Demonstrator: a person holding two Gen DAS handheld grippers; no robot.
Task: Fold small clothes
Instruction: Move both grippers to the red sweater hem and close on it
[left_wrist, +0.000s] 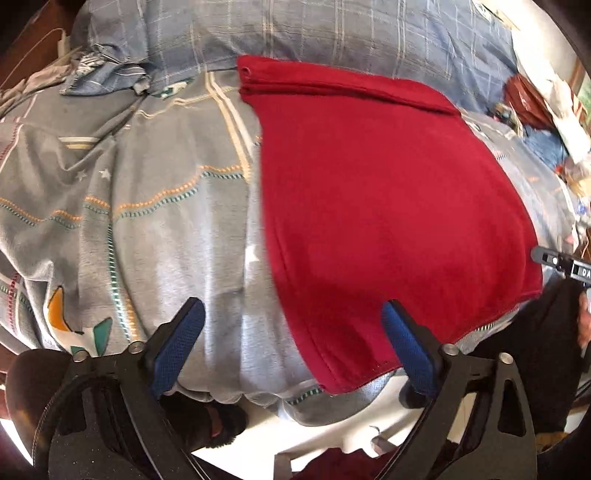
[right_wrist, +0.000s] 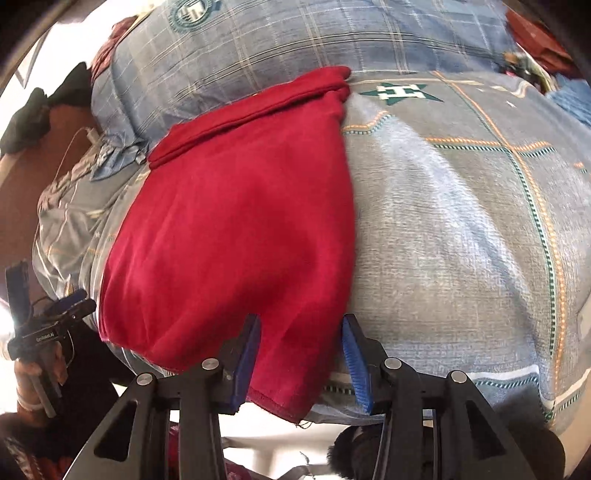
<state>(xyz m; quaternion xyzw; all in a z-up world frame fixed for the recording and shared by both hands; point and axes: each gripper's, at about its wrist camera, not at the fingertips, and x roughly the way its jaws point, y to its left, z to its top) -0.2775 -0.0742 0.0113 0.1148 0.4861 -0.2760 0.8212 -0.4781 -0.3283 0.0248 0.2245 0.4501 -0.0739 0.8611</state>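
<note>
A red garment (left_wrist: 388, 206) lies flat on the patterned grey-blue bedspread (left_wrist: 159, 221), its far end folded over into a band. My left gripper (left_wrist: 293, 325) is open, near the garment's near left corner; its right finger is over the red cloth, its left finger over the bedspread. In the right wrist view the garment (right_wrist: 236, 236) fills the left centre. My right gripper (right_wrist: 301, 347) is open, its fingers on either side of the garment's near right corner above the hem. The left gripper also shows there (right_wrist: 55, 317) at the far left.
A blue checked pillow (left_wrist: 332, 33) lies beyond the garment. Crumpled cloth (left_wrist: 103, 70) sits at the far left, clutter and red items (left_wrist: 528, 99) at the far right. The bed's near edge (right_wrist: 424, 410) runs just under my fingers, with white floor below.
</note>
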